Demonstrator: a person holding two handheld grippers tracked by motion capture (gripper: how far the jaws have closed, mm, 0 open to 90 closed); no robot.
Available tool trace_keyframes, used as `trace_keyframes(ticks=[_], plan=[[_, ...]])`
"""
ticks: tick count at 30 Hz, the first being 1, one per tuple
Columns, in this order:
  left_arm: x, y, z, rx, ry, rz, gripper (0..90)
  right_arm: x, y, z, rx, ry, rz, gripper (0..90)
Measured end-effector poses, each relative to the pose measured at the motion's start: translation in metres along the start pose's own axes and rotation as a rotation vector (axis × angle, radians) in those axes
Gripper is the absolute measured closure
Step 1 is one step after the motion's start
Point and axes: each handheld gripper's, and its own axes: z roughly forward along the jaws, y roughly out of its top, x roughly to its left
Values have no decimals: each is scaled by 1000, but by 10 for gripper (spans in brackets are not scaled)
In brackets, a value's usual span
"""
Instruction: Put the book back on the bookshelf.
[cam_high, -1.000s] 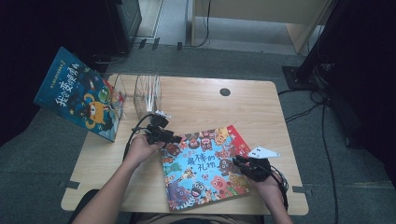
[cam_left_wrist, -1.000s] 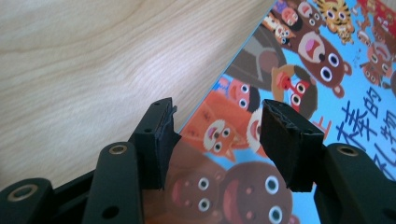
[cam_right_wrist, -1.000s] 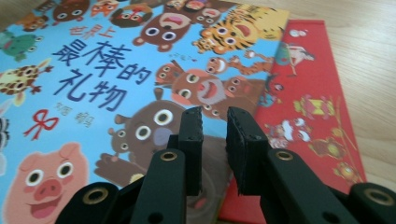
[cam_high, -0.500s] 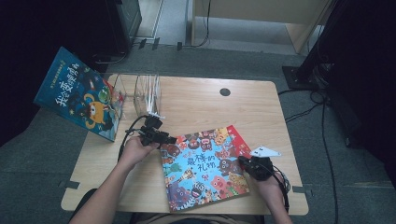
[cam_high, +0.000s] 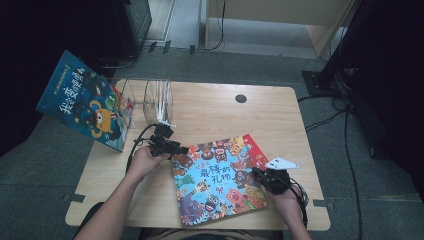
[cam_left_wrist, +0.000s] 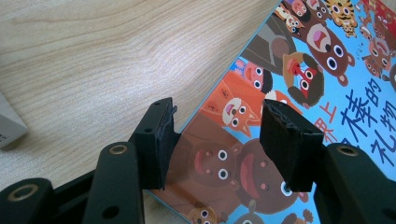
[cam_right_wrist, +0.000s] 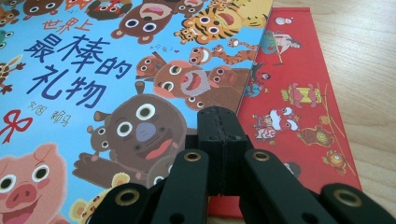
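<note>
A blue picture book (cam_high: 215, 185) with cartoon animals on its cover lies flat on the wooden table (cam_high: 210, 115), on top of a red book (cam_high: 255, 147). My left gripper (cam_high: 177, 149) hovers at the blue book's (cam_left_wrist: 327, 70) upper left corner. That gripper (cam_left_wrist: 217, 121) is open, and the corner lies beneath the gap. My right gripper (cam_high: 257, 172) sits at the book's right edge. In the right gripper view its jaws have just been closing and now meet (cam_right_wrist: 223, 116). I see nothing between them. Below them the blue cover (cam_right_wrist: 93, 70) borders the red book (cam_right_wrist: 299, 93).
A second blue book (cam_high: 82, 102) stands tilted at the table's far left corner, beside a clear rack (cam_high: 157, 100). A round dark hole (cam_high: 241, 98) sits in the tabletop at the back. A white box corner (cam_left_wrist: 7, 126) lies left of my left gripper.
The left hand has shifted only slightly by the book's corner. The right hand has stayed at the book's right edge.
</note>
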Motion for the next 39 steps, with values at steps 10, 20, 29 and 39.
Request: trace_keyframes(ticks=[10,20,29,39], plan=[[0,-6,-4,1,-10,-17,460,1,1,4,-14,-4,-18,900],[3,-16,-11,-7,-19,-51,465,-5,6,8,-5,37,11,900],[3,-16,-14,-4,-18,-37,461,7,4,3,-12,40,-14,894],[-1,-14,-17,-5,-29,-15,453,17,-10,-20,-36,21,-5,699]])
